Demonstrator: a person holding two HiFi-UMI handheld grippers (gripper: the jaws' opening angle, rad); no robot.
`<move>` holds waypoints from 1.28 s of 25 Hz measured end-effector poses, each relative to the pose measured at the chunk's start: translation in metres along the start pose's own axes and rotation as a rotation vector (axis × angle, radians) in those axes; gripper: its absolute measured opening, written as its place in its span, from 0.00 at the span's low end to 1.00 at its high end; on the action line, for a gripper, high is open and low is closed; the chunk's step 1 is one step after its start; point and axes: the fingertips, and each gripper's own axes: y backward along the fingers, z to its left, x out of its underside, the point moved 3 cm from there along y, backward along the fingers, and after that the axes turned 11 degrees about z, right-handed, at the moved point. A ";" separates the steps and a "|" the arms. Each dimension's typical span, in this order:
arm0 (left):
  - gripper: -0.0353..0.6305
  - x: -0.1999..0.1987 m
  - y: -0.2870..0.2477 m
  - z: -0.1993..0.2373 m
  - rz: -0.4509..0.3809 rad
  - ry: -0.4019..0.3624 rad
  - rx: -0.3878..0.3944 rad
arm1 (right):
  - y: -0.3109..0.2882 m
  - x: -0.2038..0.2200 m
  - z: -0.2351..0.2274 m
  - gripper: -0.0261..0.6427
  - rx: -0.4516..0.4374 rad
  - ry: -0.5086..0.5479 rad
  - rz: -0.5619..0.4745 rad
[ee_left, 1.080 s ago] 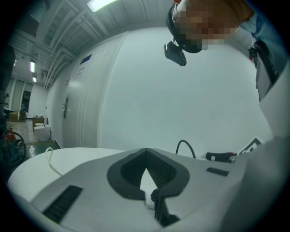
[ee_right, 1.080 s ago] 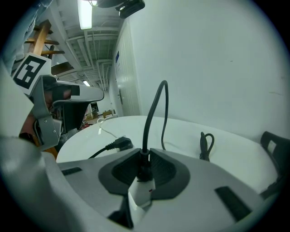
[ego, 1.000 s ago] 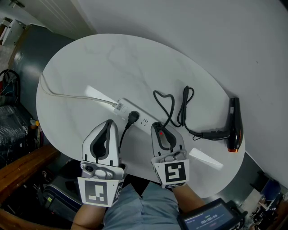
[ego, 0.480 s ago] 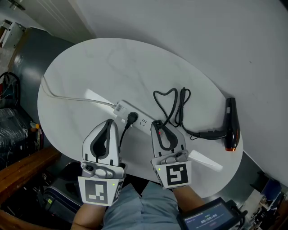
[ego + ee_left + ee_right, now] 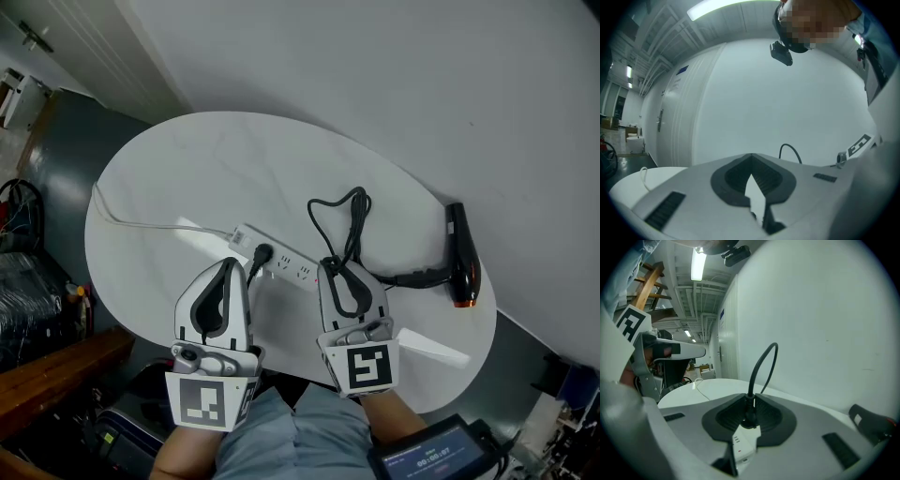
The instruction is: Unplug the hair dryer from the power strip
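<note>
The black hair dryer (image 5: pixel 458 255) lies at the right edge of the white oval table (image 5: pixel 206 159). Its black cord (image 5: pixel 345 217) loops across the table and ends at my right gripper (image 5: pixel 330 272). In the right gripper view that gripper (image 5: pixel 749 401) is shut on the dryer's plug (image 5: pixel 749 417). The end of the white power strip (image 5: pixel 744 442) shows directly beneath it, and whether the prongs still sit in the socket is hidden. The power strip (image 5: pixel 286 262) also carries a second black plug (image 5: pixel 260 253). My left gripper (image 5: pixel 228 266) hovers just left of it, shut (image 5: pixel 750 159), with nothing seen between its tips.
The strip's white cable (image 5: pixel 141 223) trails left across the table. A flat white piece (image 5: pixel 431 347) lies near the front right edge. A grey wall rises behind the table. A screen (image 5: pixel 431 455) sits at the bottom right, beside the person's lap.
Both grippers have risen slightly. The right one keeps its hold on the plug. The cord's two loops have drawn closer together.
</note>
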 end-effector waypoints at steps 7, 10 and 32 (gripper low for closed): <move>0.05 -0.006 0.001 -0.030 -0.010 -0.035 0.077 | 0.030 0.028 -0.024 0.13 0.091 -0.019 0.053; 0.05 -0.001 0.003 -0.043 0.003 -0.051 0.103 | 0.041 0.055 -0.030 0.13 0.113 -0.073 0.147; 0.05 -0.026 0.087 -0.080 -0.103 -0.114 0.098 | 0.114 0.016 -0.009 0.19 0.138 -0.068 -0.019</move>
